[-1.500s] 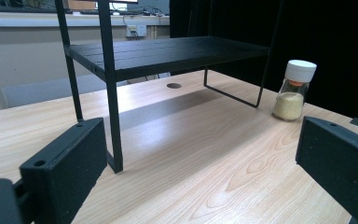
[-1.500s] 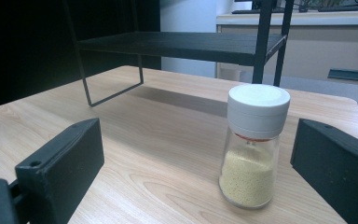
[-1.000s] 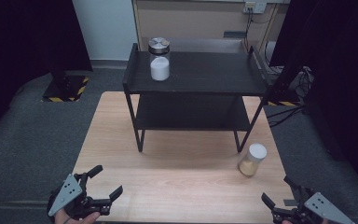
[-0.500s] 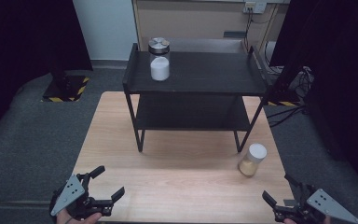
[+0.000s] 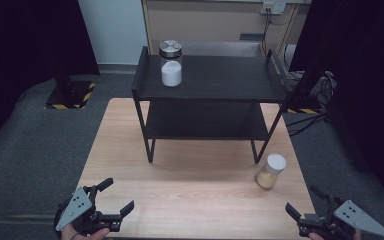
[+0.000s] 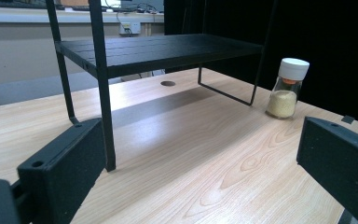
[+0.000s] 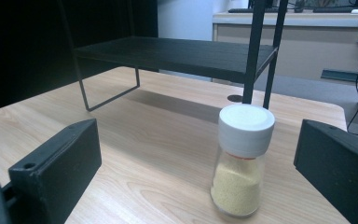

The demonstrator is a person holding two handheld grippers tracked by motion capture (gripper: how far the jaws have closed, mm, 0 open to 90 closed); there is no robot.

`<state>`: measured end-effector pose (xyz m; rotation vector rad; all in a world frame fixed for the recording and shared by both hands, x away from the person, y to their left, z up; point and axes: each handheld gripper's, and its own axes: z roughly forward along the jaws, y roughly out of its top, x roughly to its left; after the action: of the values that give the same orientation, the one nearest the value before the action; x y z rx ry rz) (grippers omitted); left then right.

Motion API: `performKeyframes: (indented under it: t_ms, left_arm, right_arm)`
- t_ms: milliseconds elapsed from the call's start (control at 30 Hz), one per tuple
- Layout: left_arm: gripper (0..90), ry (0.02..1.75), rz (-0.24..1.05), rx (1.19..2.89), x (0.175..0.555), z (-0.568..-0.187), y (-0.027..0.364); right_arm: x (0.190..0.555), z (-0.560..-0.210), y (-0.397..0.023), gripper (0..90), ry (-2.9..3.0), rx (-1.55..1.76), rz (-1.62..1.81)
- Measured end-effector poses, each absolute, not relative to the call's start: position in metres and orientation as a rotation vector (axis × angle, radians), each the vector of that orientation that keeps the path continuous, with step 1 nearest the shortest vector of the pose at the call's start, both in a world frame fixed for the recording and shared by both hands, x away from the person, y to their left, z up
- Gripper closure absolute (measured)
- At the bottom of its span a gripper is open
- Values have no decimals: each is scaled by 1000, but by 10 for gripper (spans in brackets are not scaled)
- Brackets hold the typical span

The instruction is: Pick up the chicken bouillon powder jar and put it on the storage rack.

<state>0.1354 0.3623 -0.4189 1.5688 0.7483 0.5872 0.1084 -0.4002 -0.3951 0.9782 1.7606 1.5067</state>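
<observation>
A small glass jar of yellow powder with a white cap (image 5: 271, 170) (image 6: 286, 88) (image 7: 242, 166) stands upright on the wooden table (image 5: 195, 185), to the right of the black two-tier shelf (image 5: 210, 90). A taller jar of white powder with a silver lid (image 5: 171, 63) stands on the shelf's top level at the left. My left gripper (image 5: 115, 196) sits at the table's front left corner, open and empty. At the front right corner my right gripper (image 5: 306, 201) is open too, the yellow jar just ahead of its jaws and not between them.
The shelf's lower tier (image 6: 158, 51) is bare. Its thin black legs (image 6: 103, 93) stand on the table. A round cable hole (image 6: 168, 83) lies in the tabletop under the shelf. Grey carpet surrounds the table, and dark curtains hang at both sides.
Both grippers have drifted slightly toward the table's front edge; the jars and shelf have not moved.
</observation>
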Motion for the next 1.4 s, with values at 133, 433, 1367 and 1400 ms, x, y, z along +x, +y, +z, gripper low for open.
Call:
performKeyframes:
  t_ms: [133, 433, 1367, 1400]
  left_arm:
    - [5, 747, 588, 1571, 135, -419, 362]
    - [5, 745, 584, 1578, 137, -419, 362]
    - [5, 791, 572, 1595, 139, -423, 359]
    - [6, 789, 569, 1599, 139, -423, 358]
  right_arm:
    - [112, -395, -398, 13, 1753, 999, 1494]
    - [132, -401, -406, 18, 1804, 959, 1493]
    - [217, -421, -434, 34, 1928, 848, 1569]
    - [219, -422, -434, 34, 1925, 851, 1565]
